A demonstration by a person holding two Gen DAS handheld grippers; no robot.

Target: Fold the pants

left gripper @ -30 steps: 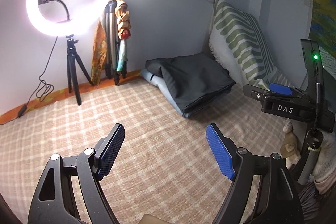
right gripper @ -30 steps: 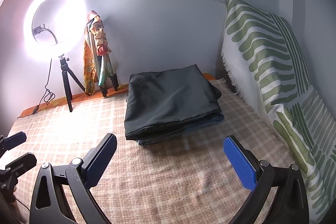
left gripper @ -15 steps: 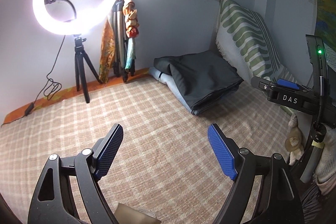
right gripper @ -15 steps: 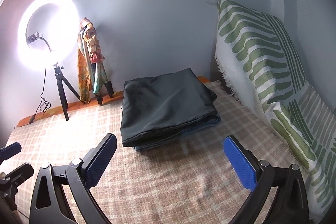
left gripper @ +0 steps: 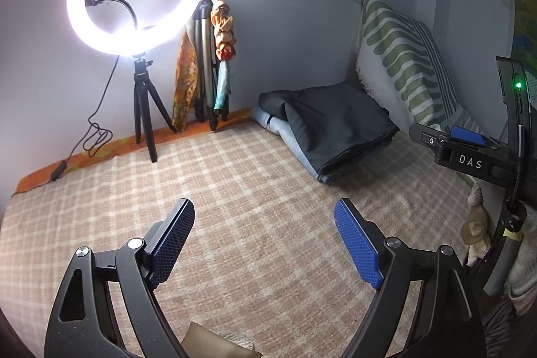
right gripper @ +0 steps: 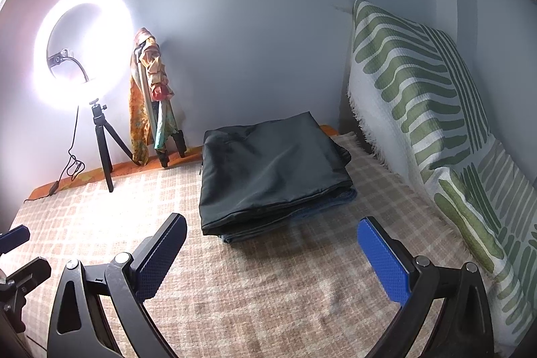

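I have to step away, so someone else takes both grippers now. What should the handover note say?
Left gripper: open, holding nothing, above the checked blanket.
Right gripper: open, holding nothing, just short of the stack.
Dark pants: folded flat on top of folded blue pants, beside the striped cushion.
Done: both pairs in view look folded.
Left: no unfolded pants in view.

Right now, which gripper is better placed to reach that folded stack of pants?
Right. The right gripper is open and faces the folded pants head-on and close. The left gripper, also open, sees them farther off to its right.
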